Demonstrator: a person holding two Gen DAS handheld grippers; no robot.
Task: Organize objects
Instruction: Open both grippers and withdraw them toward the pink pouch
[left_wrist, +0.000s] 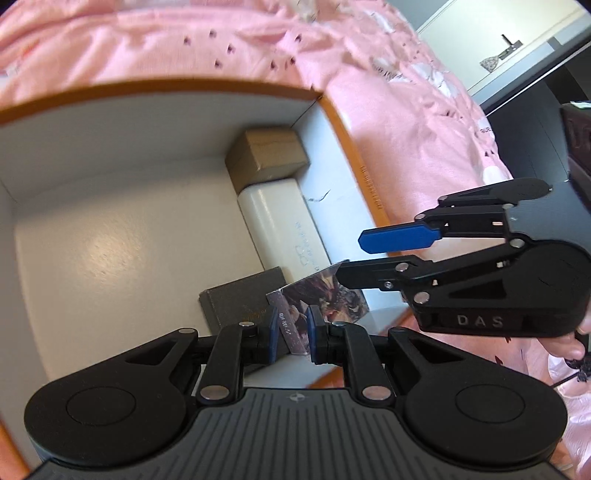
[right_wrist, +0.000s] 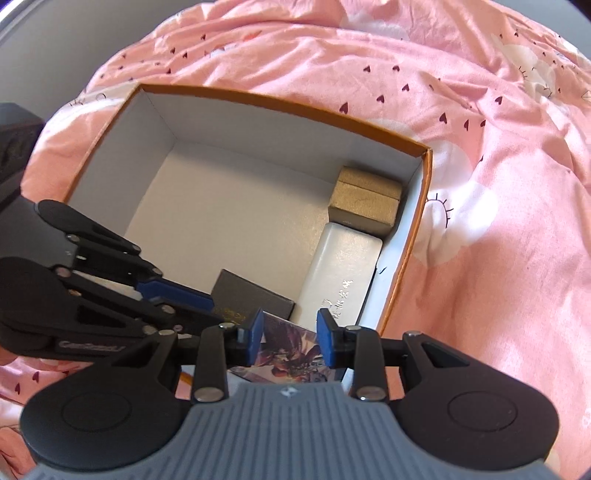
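Two handheld grippers meet over the near right corner of an open box on a bed, with a printed card pack between them. The left gripper (left_wrist: 291, 334) has its blue pads drawn in close on the narrow edge of the illustrated card pack (left_wrist: 325, 295), which stands tilted above the box's near wall. The right gripper (right_wrist: 290, 338) hangs directly over the same pack (right_wrist: 291, 354), jaws parted wider than the pack and, as far as its own camera shows, not touching it; seen from the left wrist camera, one black finger lies along the pack's upper edge, and contact there cannot be settled.

Beyond the pack, the orange-rimmed box (right_wrist: 236, 94) already holds three things ranged along its right wall: a dark grey box (right_wrist: 251, 295) nearest, a long white case (right_wrist: 340, 273) in the middle, and a tan cardboard box (right_wrist: 365, 199) in the far corner. The rest of the white floor is bare. The box rests on a pink heart-print bedsheet (right_wrist: 480, 184).

The step in hand appears to be placing the card pack into the box. The next move likely calls for lowering it flat onto free floor beside the grey box, then easing the left jaws apart without tipping the pack onto its neighbours.
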